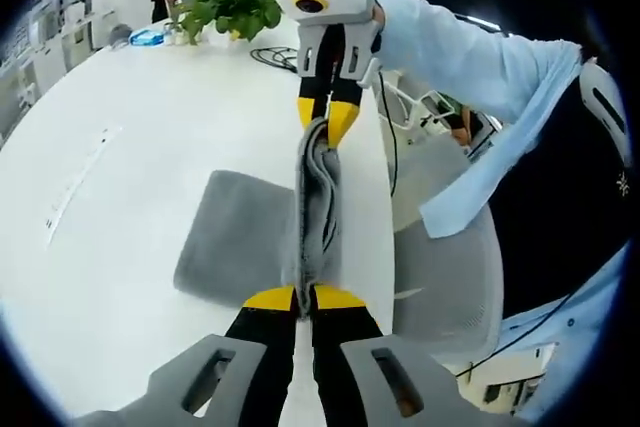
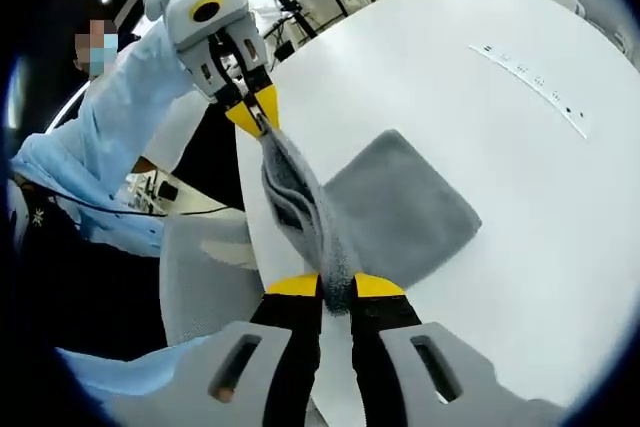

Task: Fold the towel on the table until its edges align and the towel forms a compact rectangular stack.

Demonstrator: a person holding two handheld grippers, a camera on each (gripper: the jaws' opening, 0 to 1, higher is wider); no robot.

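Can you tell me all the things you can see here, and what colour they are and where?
towel: one, grey, partly flat on the table, near edge lifted between the two grippers
table: one, white, under the towel
plant: one, green, far end of the table
cable: one, dark, on the table near the plant
chair: one, pale grey, beside the table edge
left gripper: one, yellow-tipped, shut on the towel
right gripper: one, yellow-tipped, shut on the towel
sleeve: light blue, the person's arm behind the right gripper
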